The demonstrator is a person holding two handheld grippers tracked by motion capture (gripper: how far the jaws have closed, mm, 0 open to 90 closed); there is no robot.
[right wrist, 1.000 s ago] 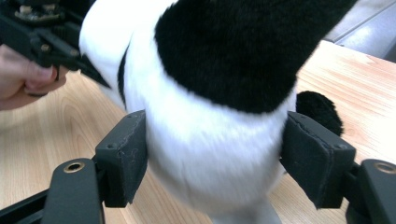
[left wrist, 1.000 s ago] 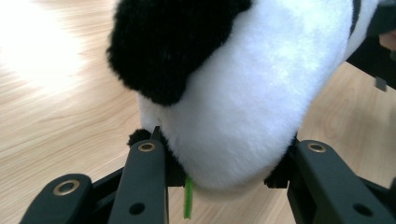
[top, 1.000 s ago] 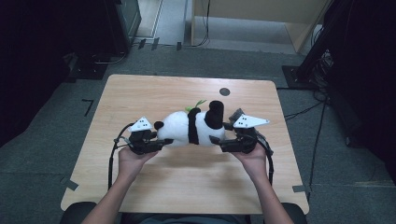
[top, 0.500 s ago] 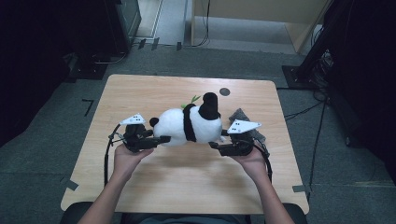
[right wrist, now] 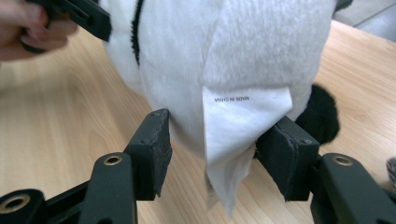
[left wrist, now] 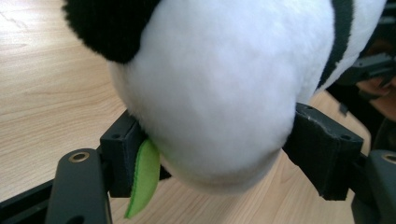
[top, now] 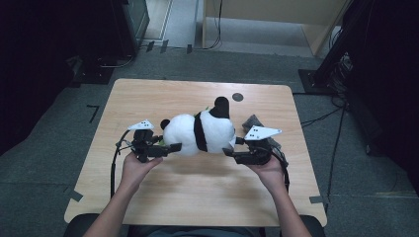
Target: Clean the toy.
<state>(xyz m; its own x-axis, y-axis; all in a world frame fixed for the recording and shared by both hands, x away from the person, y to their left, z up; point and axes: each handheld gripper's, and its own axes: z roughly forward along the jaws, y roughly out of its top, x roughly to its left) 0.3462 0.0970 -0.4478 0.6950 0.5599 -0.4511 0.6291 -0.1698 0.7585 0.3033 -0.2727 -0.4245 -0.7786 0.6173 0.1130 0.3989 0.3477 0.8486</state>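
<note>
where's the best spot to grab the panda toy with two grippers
Take the panda toy at its two rounded ends, one gripper from each side along the tabletop. It lies lengthwise between the hands, and the soft white bulges fit between open jaws. The left gripper already pinches one end, beside a green leaf; the right gripper squeezes the end with the label.

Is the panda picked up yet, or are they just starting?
Done: both grippers have closed on the plush panda, the left gripper squeezing its white body beside a green felt leaf, the right gripper pinching the end with the sewn label. In hand: holding it between them above the table. Left: setting it down somewhere, probably.
</note>
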